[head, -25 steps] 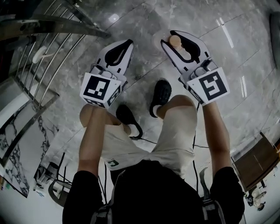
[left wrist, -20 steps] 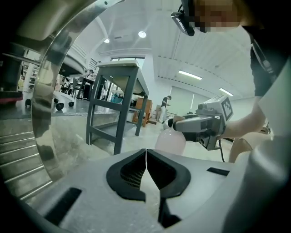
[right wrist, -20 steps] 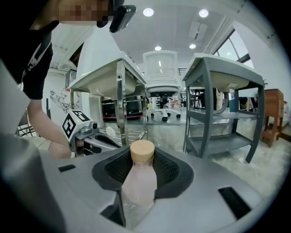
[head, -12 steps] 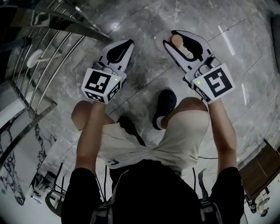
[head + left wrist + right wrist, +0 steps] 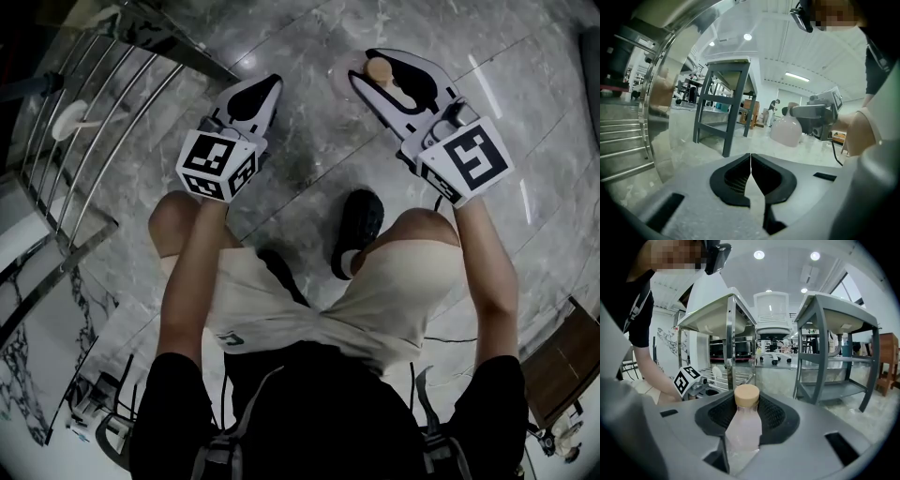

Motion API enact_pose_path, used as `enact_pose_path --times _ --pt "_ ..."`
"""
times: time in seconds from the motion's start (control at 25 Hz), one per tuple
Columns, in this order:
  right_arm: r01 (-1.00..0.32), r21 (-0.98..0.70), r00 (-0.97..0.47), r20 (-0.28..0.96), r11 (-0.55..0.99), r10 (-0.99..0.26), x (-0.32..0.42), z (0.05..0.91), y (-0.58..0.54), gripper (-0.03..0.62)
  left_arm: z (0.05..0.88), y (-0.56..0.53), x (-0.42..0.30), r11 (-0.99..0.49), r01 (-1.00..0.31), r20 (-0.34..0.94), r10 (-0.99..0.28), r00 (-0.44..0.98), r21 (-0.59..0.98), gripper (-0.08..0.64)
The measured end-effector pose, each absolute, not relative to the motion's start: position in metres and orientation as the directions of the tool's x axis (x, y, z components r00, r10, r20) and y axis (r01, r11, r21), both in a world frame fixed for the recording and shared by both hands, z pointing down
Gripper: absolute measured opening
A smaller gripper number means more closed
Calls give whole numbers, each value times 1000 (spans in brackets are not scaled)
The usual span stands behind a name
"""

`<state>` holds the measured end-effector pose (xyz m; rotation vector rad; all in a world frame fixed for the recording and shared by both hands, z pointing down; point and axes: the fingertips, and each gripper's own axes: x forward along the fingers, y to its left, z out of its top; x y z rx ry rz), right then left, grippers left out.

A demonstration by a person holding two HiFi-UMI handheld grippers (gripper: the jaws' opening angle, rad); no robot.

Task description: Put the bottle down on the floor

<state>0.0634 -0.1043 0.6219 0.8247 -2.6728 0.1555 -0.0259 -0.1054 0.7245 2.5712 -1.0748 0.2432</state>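
A pale pink bottle [image 5: 742,430] with a tan cap [image 5: 378,70] stands upright between the black pads of my right gripper [image 5: 367,67], which is shut on its neck and shoulder. In the left gripper view the bottle [image 5: 788,131] hangs low, its base close to the grey marble floor [image 5: 309,141]; I cannot tell whether it touches. My left gripper [image 5: 271,83] is held to the left of it, apart from the bottle. Its jaws [image 5: 750,157] are shut with nothing between them.
A metal rack with bars [image 5: 103,112] stands at the left. A grey metal stool [image 5: 723,105] is ahead of the left gripper, and two grey stands [image 5: 834,333] are beyond the right one. The person's black shoes [image 5: 357,221] are just behind the grippers.
Both grippers have sunk toward the floor as the person crouched lower, the left more than the right. The bottle stays gripped in the right gripper.
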Motion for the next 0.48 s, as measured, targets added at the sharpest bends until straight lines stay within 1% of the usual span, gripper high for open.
enact_pose_path --times 0.24,0.48 --pt "-555 -2 -776 362 832 -517 55 641 -106 140 734 -97 -24 -645 -723 281 -666 691 249 20" --pt "-587 -27 -758 367 809 -539 55 666 -107 140 734 -92 -29 -634 -712 243 -671 700 302 20"
